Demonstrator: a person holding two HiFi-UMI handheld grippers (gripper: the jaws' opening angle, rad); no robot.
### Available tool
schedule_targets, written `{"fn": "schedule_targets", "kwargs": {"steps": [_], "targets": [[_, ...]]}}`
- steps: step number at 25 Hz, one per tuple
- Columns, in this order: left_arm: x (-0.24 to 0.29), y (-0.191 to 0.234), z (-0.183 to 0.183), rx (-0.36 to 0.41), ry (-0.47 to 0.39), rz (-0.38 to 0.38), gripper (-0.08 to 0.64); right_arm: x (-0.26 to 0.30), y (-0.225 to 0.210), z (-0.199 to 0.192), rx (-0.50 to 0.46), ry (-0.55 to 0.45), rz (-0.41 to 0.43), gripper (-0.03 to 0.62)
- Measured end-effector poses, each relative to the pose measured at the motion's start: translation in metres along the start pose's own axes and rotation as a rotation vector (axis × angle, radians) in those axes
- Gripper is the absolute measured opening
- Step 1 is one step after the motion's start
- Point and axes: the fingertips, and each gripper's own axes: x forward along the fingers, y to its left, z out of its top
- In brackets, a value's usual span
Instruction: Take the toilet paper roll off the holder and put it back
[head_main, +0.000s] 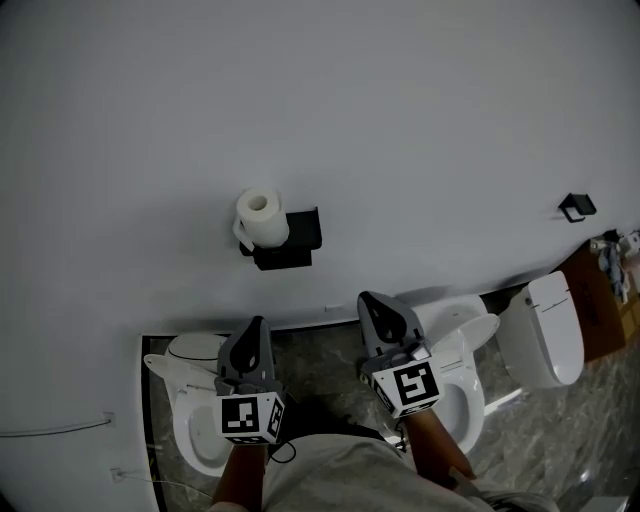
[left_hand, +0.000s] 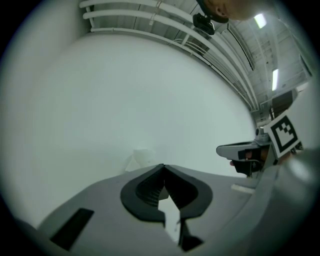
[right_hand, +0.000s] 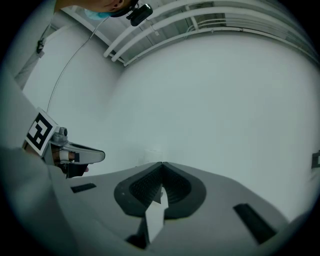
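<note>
Pre-reach step, nothing grasped. Roll (head_main: 262, 215) on holder (head_main: 293, 243), upper centre of head view, well above both grippers. Left gripper (head_main: 255, 326), right gripper (head_main: 369, 300): jaws closed, empty. Next, probably: open jaws, raise toward roll.

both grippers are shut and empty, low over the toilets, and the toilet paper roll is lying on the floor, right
No: the head view shows the toilet paper roll on the black wall holder, not on the floor. The left gripper and right gripper are shut and empty, low over the toilets.
</note>
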Motion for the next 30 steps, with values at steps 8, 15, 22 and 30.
{"fn": "schedule_targets", "kwargs": {"steps": [8,15,22,30], "targets": [[-0.01,-0.01,-0.006,0.048,-0.003,0.01,0.011,-0.021,-0.008,-0.01,0.033,-0.006,-0.028,0.005],[-0.013,-0.009,-0.012,0.046,0.005,0.01,0.011,-0.021,-0.002,-0.01,0.012,0.0,-0.03,0.005],[-0.015,-0.002,-0.009,0.047,0.012,0.025,0.011,-0.019,-0.002,-0.016,0.046,0.013,-0.028,0.005],[-0.017,-0.004,-0.013,0.047,0.015,0.024,0.011,-0.019,0.002,-0.015,0.034,0.003,-0.017,0.005]]}}
